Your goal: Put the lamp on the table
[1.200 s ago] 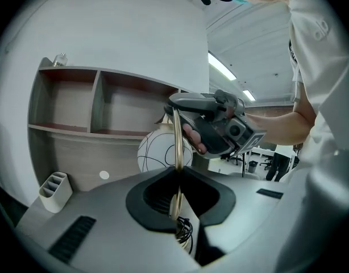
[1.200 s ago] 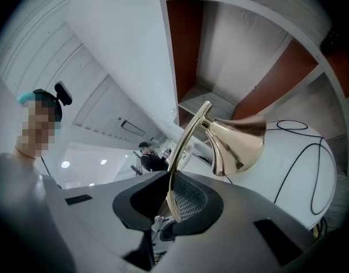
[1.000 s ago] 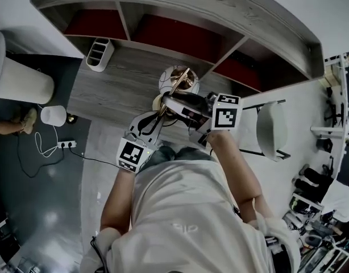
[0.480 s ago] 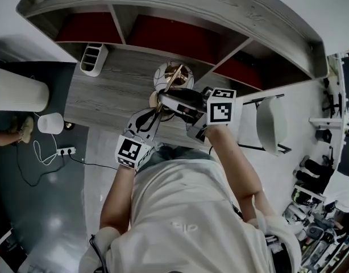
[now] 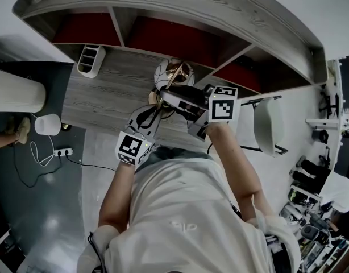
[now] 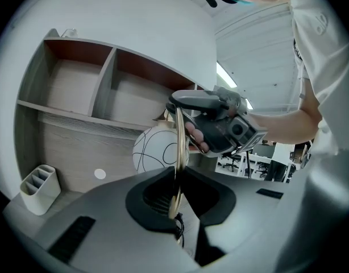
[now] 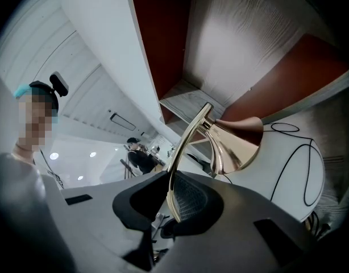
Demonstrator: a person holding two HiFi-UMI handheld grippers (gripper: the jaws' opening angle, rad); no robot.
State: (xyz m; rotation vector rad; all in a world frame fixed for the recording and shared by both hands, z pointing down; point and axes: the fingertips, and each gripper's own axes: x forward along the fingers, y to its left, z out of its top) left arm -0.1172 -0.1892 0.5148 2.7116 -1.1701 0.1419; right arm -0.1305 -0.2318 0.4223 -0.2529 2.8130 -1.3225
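The lamp has a thin curved gold stem (image 5: 166, 90), a gold cone cap (image 7: 236, 136) and a white globe shade (image 5: 173, 74) with black lines. It hangs over the grey wooden desk (image 5: 106, 92) near its front edge. My left gripper (image 5: 153, 111) is shut on the low part of the stem (image 6: 177, 169), where the black cord leaves. The right gripper (image 5: 167, 97) is shut on the stem (image 7: 180, 158) higher up, just below the cone. In the left gripper view the right gripper (image 6: 215, 121) sits right above the globe (image 6: 154, 149). The lamp's base is hidden.
A shelf unit with red-backed compartments (image 5: 163, 36) stands over the back of the desk. A white desk organiser (image 5: 88, 58) stands at its left end. A white chair (image 5: 271, 127) is to the right. On the floor at left are a white cylinder (image 5: 15, 90) and a power strip (image 5: 63, 151).
Both grippers and the lamp have shifted slightly further over the desk. Both grips on the stem are unchanged.
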